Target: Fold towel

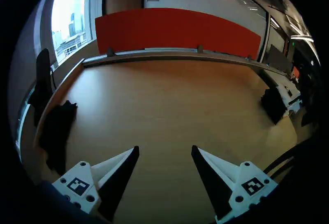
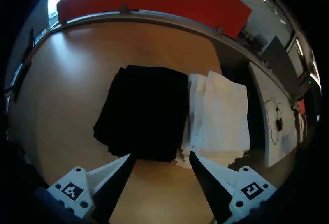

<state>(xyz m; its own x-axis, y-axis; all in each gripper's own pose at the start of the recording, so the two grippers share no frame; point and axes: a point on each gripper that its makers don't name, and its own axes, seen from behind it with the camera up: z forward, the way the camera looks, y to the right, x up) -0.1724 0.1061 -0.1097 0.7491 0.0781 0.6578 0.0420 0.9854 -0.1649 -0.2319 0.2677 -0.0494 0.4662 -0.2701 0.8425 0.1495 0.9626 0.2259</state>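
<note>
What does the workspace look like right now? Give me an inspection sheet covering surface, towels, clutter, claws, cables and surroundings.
Surface: wooden table, bare wood in front of the left claw.
Job's things: black towel stack and white towel stack, both folded and lying side by side ahead of the right claw. A dark cloth lies crumpled at the table's left edge, possibly a towel not yet folded.
Clutter: nothing seen.
Grippers: left claw open over bare wood, holding nothing. Right claw open at the near edge of the stacks, holding nothing.
Cables: thin cable on the pale neighbouring desk.
Surroundings: red partition behind the table, window at left.
</note>
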